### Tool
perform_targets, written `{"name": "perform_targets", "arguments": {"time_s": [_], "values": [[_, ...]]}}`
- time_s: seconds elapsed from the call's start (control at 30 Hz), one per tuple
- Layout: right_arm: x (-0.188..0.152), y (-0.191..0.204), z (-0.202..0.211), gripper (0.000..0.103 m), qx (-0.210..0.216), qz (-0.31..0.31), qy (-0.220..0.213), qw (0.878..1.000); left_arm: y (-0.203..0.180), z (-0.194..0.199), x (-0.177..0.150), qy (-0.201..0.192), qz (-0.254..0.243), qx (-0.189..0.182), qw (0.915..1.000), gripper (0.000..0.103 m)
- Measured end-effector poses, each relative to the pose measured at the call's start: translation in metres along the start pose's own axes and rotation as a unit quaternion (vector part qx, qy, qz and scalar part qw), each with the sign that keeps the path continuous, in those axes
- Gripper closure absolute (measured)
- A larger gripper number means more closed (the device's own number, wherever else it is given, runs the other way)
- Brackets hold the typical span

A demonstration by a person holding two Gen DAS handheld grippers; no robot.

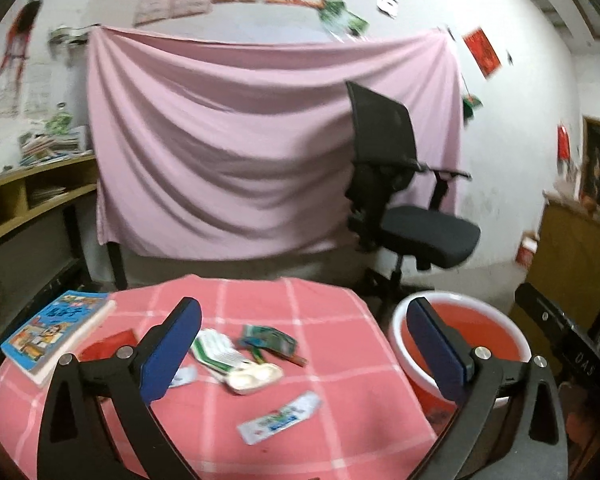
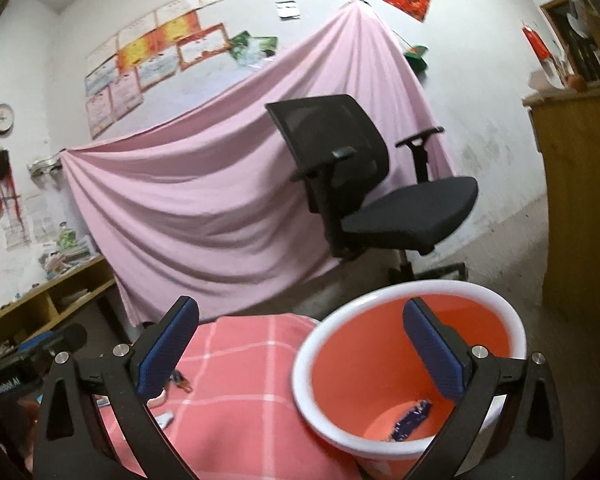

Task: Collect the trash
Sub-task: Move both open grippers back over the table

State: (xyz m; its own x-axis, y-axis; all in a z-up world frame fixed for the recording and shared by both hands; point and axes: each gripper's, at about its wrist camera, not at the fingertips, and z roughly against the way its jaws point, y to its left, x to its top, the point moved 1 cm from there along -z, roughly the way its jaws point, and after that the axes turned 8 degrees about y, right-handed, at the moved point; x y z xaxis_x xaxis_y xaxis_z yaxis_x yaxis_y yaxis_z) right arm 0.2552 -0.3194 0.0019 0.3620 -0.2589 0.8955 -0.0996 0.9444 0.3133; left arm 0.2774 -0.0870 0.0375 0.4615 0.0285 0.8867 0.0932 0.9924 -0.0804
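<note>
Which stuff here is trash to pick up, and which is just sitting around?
For the job:
- white-and-blue wrapper on the tablecloth
- green-and-white packet
- white blister tray
- teal wrapper
- red bucket with a dark blue wrapper inside

Just lying about:
- comic book
- office chair
- pink sheet
- wall clock

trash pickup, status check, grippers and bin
Left gripper and right gripper open, empty. Red plastic bin with white rim holds one dark blue wrapper. White blister pack on table. Nothing blocking.
</note>
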Motion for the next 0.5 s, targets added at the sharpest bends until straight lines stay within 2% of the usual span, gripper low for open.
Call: {"name": "perform_targets", "arguments": {"time_s": [0.2, 0.4, 0.5], "values": [[-0.004, 0.037, 0.001, 0.0, 0.022, 0.038, -0.014, 0.999, 0.055, 0.025, -0.011, -0.039, 0.043, 0.016, 0.9982, 0.002], [-0.013, 0.08, 0.0, 0.0, 0.04, 0.092, -0.019, 0.995, 0.097, 0.053, -0.031, -0.074, 0.057, 0.042, 0.9947, 0.002], [-0.02, 0.101, -0.004, 0.0, 0.048, 0.119, -0.008, 0.992, 0.113, 0.06, -0.042, -0.081, 0.063, 0.055, 0.9931, 0.002]]}}
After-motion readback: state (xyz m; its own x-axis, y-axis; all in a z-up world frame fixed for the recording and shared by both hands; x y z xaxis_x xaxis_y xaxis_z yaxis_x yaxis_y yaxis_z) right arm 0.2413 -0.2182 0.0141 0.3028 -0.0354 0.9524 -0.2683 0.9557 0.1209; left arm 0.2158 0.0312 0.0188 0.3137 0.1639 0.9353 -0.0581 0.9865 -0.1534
